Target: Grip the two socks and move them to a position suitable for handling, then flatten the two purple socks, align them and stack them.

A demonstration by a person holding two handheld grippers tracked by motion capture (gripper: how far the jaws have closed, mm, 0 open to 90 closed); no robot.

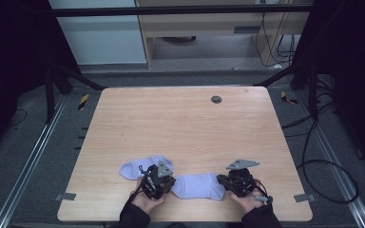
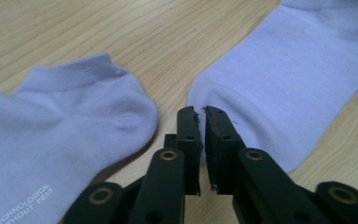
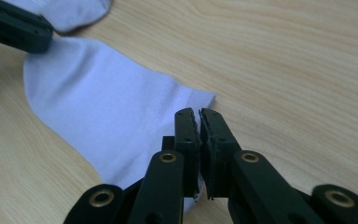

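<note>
A pale wood-grain table (image 1: 185, 123) is bearing two soft, lavender knit socks at lower centre: a flattened sock (image 1: 197, 186) lying between the grippers, a ribbed-cuff second sock (image 1: 140, 167) lying left. The left gripper (image 2: 201, 112) and right gripper (image 3: 196, 113) are showing black jaws parted a sliver, clamping nothing, tips resting over the flattened sock's opposite ends.

At the near edge of the counter (image 1: 123, 109), the left hand-held gripper (image 2: 201, 112) and the right hand-held gripper (image 3: 199, 113) sit low and well apart, each gripped from behind by a hand, jaws parted by only a narrow slit.
</note>
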